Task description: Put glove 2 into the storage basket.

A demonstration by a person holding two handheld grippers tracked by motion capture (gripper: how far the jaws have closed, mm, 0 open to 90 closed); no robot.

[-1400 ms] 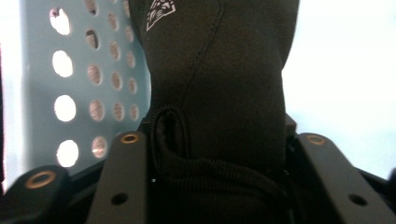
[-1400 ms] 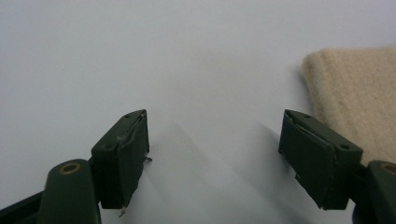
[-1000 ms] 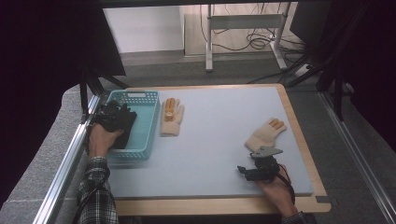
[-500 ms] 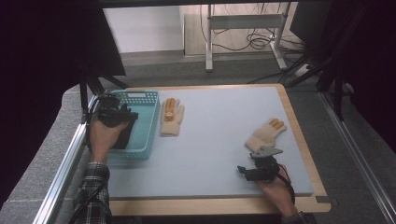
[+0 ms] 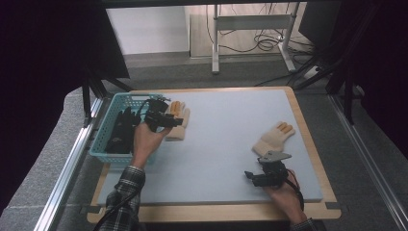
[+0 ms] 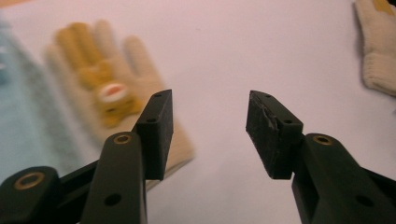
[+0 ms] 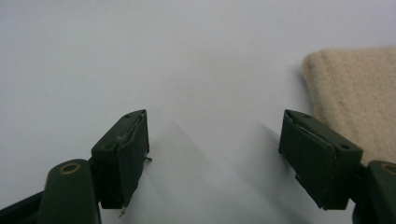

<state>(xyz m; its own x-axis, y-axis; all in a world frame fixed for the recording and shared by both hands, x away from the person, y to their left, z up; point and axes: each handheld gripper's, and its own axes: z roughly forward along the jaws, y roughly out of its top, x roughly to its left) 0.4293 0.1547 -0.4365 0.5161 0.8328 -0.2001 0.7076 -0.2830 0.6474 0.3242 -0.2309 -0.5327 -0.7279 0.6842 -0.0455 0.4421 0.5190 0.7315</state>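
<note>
Hovering left claw (image 5: 174, 120), half-closing but empty, above bear glove (image 5: 175, 126) to grab it; right claw (image 5: 252, 176) open, empty, waiting beside plain glove (image 5: 272, 139).

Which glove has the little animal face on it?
The cream glove beside the blue basket, just under the left gripper. It has yellow fingers and a face patch; the other glove, near the right gripper, shows none.
</note>
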